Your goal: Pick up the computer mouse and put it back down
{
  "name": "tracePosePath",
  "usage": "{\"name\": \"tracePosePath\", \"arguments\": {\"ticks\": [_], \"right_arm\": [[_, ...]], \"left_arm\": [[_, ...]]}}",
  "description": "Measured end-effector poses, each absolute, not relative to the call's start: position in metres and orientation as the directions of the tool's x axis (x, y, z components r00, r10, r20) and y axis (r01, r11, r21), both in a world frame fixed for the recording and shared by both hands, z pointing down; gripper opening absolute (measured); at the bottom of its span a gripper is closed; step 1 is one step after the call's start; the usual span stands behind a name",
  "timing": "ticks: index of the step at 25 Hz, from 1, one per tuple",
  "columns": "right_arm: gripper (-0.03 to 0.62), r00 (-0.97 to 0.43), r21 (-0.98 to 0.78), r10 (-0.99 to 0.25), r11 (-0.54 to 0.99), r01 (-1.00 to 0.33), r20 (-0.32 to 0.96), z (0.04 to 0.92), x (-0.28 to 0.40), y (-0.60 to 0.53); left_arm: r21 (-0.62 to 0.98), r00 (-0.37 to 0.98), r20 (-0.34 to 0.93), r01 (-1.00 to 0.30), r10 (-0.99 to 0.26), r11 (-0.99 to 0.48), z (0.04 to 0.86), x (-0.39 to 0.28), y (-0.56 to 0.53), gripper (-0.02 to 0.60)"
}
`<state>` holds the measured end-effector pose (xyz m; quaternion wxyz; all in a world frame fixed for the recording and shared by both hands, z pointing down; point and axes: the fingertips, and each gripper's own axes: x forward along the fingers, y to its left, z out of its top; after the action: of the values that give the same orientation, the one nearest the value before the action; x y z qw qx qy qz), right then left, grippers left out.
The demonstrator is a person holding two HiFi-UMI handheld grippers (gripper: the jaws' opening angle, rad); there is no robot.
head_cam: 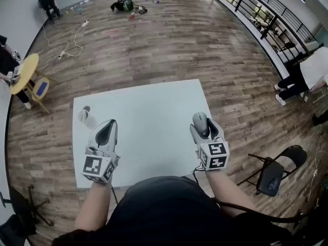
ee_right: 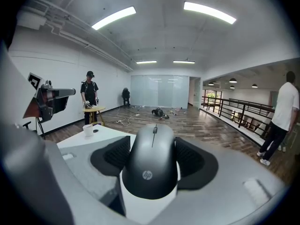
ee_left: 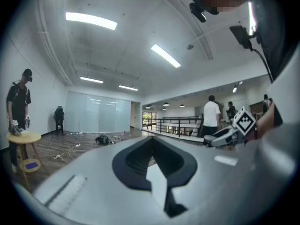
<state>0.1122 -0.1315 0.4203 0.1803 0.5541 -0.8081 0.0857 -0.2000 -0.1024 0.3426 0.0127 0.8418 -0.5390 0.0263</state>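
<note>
A black computer mouse (head_cam: pixel 200 124) sits between the jaws of my right gripper (head_cam: pixel 201 118), held above the right side of the white table (head_cam: pixel 148 106). In the right gripper view the mouse (ee_right: pixel 151 161) fills the gap, its wheel end pointing away, and the black pads (ee_right: pixel 114 154) press on both of its sides. My left gripper (head_cam: pixel 109 125) hovers over the table's left part. In the left gripper view its jaws (ee_left: pixel 150 139) come together at the tips with nothing in them.
A white cup (head_cam: pixel 84 114) stands near the table's left edge. A black folding chair (head_cam: pixel 271 173) is at the right. A round yellow table (head_cam: pixel 23 73) with a person beside it stands at far left. Cables and bags lie on the wooden floor behind, and a railing runs along the right.
</note>
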Motion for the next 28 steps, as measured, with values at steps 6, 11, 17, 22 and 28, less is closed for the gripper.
{"name": "tracePosePath", "arguments": {"ticks": [6, 11, 17, 22, 28], "right_arm": [[0.302, -0.309, 0.077, -0.876, 0.361, -0.930, 0.370, 0.4133, 0.1187, -0.1317], [0.302, -0.314, 0.069, -0.871, 0.365, -0.929, 0.379, 0.4177, 0.1184, -0.1340], [0.302, -0.321, 0.067, -0.868, 0.372, -0.926, 0.380, 0.4187, 0.1147, -0.1336], [0.302, -0.322, 0.063, -0.868, 0.372, -0.926, 0.378, 0.4199, 0.1153, -0.1319], [0.302, -0.325, 0.063, -0.869, 0.373, -0.926, 0.373, 0.4200, 0.1160, -0.1313]], "left_arm": [[-0.003, 0.411, 0.049, -0.912, -0.911, -0.411, 0.3365, -0.1937, -0.1074, 0.005], [-0.006, 0.405, 0.049, -0.914, -0.913, -0.406, 0.3381, -0.1938, -0.1094, 0.003], [-0.023, 0.415, 0.045, -0.909, -0.909, -0.416, 0.3411, -0.1949, -0.1061, 0.003], [-0.034, 0.414, 0.041, -0.909, -0.909, -0.416, 0.3406, -0.1942, -0.1037, 0.003], [-0.040, 0.400, 0.059, -0.914, -0.915, -0.403, 0.3372, -0.1915, -0.1013, 0.003]]}}
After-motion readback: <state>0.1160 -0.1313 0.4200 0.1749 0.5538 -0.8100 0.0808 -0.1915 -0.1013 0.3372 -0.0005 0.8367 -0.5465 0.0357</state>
